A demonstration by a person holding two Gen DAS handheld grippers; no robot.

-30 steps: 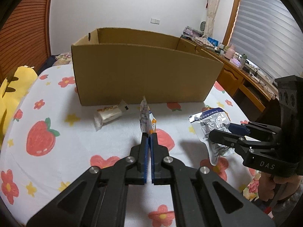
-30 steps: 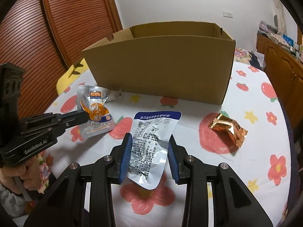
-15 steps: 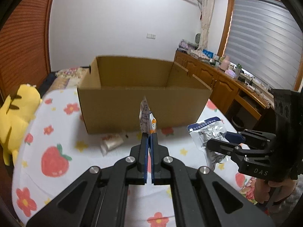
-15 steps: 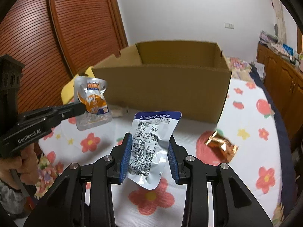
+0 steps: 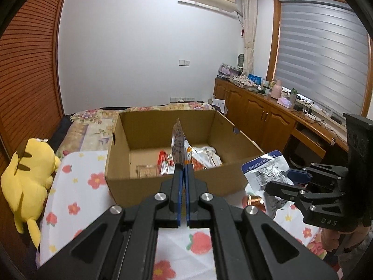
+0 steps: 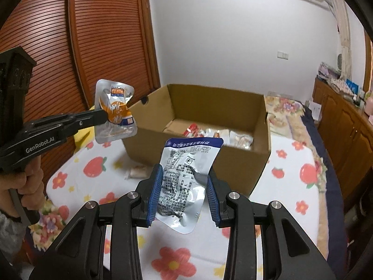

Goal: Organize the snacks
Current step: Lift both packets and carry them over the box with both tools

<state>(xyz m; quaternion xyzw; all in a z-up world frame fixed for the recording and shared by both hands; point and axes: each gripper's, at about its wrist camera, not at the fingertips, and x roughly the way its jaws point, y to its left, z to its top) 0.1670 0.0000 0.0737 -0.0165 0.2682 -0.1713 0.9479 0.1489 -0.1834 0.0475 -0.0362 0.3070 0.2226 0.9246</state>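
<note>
From the left wrist view, the left tongs point(image 5: 182, 170) are pressed together on the orange snack pouch point(image 5: 179, 143), seen edge-on as a thin upright strip, so its face is unreadable. The right wrist view shows that face: silver with an orange panel point(image 6: 115, 112), held in the air left of the cardboard box point(image 6: 235, 163) and pinched at its left edge. The hand point(image 6: 22, 186) on those tongs shows only here, at the far left.

The right tongs point(image 6: 183, 192) pinch the blue-and-white snack pouch point(image 6: 186, 179) by its two side edges, printed back upward, near the box's near wall; in the left wrist view it point(image 5: 268, 170) is crumpled and partly behind the tongs' fingers point(image 5: 279, 187).

Both views look into the box, where several snack packets point(image 5: 207, 156) lie, blurred and partly hidden. A small pale packet point(image 6: 137, 172) lies on the flowered bedsheet point(image 6: 98, 163) by the box's left corner, visible only from the right wrist. The yellow plush toy point(image 5: 28, 175) appears whole only from the left wrist.
</note>
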